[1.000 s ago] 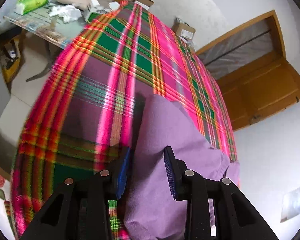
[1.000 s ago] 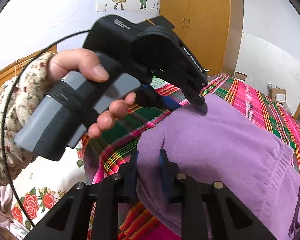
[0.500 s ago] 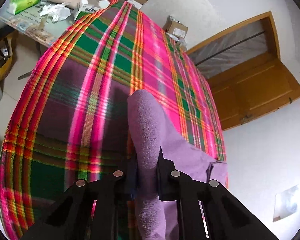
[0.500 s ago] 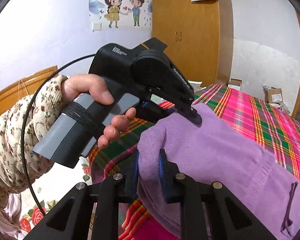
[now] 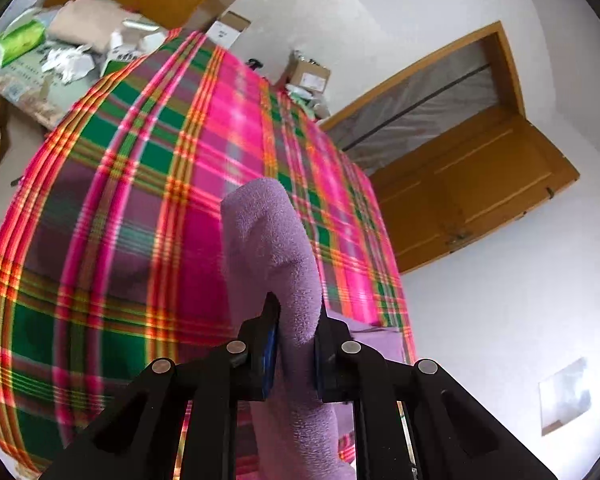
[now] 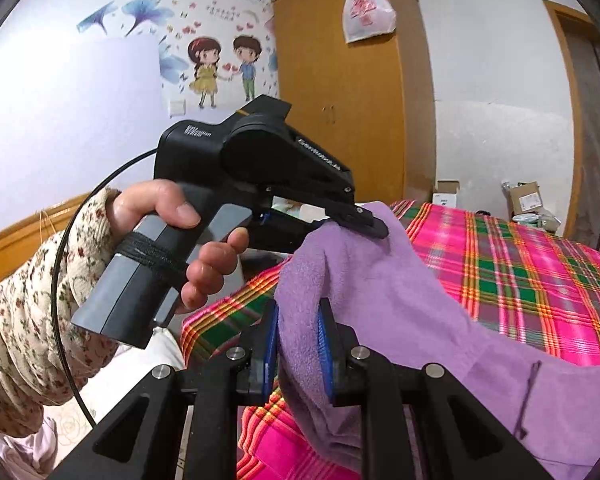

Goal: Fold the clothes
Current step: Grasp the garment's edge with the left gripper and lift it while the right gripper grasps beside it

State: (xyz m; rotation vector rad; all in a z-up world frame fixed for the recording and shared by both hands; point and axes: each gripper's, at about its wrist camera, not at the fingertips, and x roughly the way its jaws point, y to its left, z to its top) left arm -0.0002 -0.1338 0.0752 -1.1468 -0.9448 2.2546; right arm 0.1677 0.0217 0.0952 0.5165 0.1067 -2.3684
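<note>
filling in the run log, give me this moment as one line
left gripper: shut on purple fleece garment | right gripper: shut on garment | edge lifted above pink-green plaid blanket

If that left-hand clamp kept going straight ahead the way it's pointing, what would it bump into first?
The left gripper already has its jaws shut on the fuzzy purple fleece garment, so that fabric leads. Beyond it, it would probably meet the pink-and-green plaid bedcover, though depth is hard to judge.
</note>
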